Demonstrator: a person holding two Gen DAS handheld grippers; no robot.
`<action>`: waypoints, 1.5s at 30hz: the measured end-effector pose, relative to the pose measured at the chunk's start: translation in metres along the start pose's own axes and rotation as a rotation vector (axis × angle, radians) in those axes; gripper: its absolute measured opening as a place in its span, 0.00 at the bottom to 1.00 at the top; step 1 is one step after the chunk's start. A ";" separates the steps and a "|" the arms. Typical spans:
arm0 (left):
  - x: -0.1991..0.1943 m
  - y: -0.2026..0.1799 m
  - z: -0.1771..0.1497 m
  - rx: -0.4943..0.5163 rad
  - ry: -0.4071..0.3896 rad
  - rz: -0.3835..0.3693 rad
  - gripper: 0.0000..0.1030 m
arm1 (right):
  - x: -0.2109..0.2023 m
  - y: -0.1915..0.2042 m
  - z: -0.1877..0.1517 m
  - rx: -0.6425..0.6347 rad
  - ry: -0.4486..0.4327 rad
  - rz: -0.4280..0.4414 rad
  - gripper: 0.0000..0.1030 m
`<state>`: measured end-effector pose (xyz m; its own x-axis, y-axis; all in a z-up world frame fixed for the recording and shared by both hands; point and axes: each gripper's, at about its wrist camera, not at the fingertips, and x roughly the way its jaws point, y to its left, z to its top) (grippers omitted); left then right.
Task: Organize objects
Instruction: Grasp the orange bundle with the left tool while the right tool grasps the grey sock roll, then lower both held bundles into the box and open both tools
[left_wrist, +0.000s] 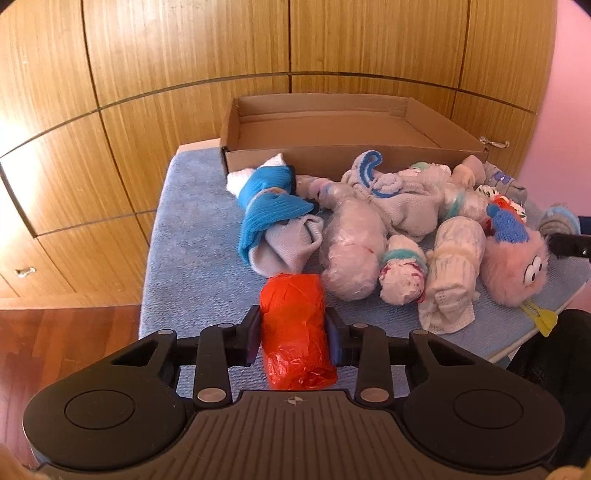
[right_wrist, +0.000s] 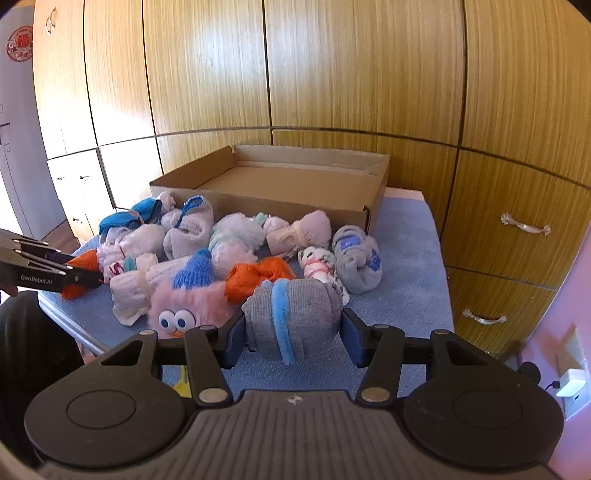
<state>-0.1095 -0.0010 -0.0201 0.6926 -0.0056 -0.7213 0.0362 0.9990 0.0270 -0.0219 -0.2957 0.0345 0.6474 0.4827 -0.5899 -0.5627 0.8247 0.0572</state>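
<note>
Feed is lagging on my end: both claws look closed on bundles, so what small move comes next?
Probably lift both. The left claw pinches the orange bundle, the right claw the grey sock roll, and the cardboard box behind the pile looks empty.

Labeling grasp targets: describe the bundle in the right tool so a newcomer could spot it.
Start at the open cardboard box at the back of the blue mat. Come forward past the heap of bundles to the near edge, beside the pink fuzzy toy. The grey sock roll, pinched in the right tool, alone has a light-blue band around its middle.
</note>
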 end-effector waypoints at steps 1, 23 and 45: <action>-0.001 0.002 -0.001 -0.002 0.001 0.001 0.40 | -0.001 0.000 0.001 -0.003 -0.003 -0.002 0.48; 0.049 0.039 0.210 -0.056 -0.075 -0.062 0.41 | 0.063 0.008 0.171 -0.200 -0.141 0.173 0.49; 0.240 0.040 0.268 0.068 0.076 0.022 0.42 | 0.331 0.048 0.216 -0.442 0.155 0.244 0.49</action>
<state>0.2511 0.0251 -0.0064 0.6368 0.0223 -0.7707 0.0720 0.9935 0.0883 0.2765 -0.0321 0.0157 0.4058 0.5684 -0.7157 -0.8724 0.4743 -0.1180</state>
